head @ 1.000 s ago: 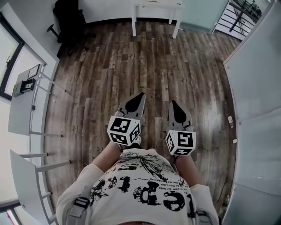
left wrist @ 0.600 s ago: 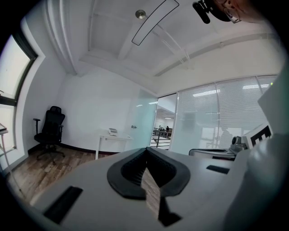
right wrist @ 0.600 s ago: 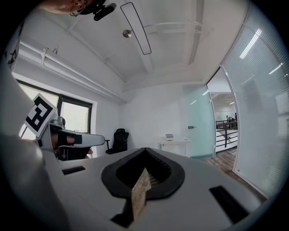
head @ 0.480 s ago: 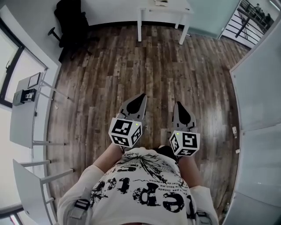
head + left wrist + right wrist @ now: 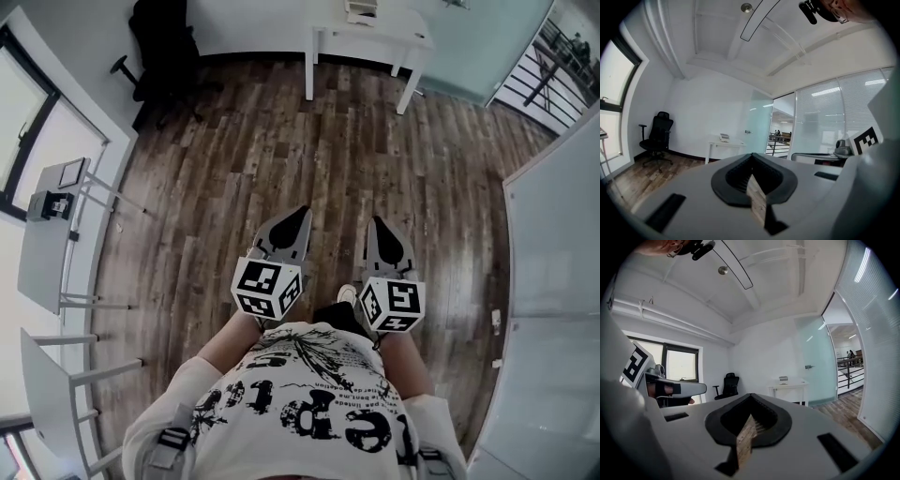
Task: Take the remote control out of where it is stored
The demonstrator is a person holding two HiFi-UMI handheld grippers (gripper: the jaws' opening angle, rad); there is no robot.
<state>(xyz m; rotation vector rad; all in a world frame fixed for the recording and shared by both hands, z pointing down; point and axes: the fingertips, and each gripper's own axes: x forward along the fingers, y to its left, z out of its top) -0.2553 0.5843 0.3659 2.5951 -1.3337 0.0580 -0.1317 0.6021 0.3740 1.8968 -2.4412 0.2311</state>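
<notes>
No view shows the remote control, and nothing in sight can be picked out for certain as the place where it is stored. So its direction from the grippers can only be judged, not seen.

The left gripper [image 5: 298, 214] and the right gripper [image 5: 379, 223] are held side by side in front of the person's waist, over bare wooden floor [image 5: 234, 187]. In its own view the left gripper [image 5: 751, 161] has its jaws clenched tip to tip with nothing between them. The right gripper [image 5: 750, 401] is the same: closed and empty.

The only furniture straight ahead of both grippers is a white table [image 5: 328, 36], well apart from them across the floor and against the far wall. A small pale object [image 5: 361, 9] sits on top of it; it is too small to identify. From the left gripper the table [image 5: 715, 144] lies ahead and slightly left of the jaw line. From the right gripper the table [image 5: 797, 386] lies ahead and slightly right. A black office chair [image 5: 164, 42] stands further to the left of the left gripper.

If the storage place is at that table, neither gripper is clearly nearer. In the head view the right gripper lines up with it a little better. The person must first walk across the room.
</notes>
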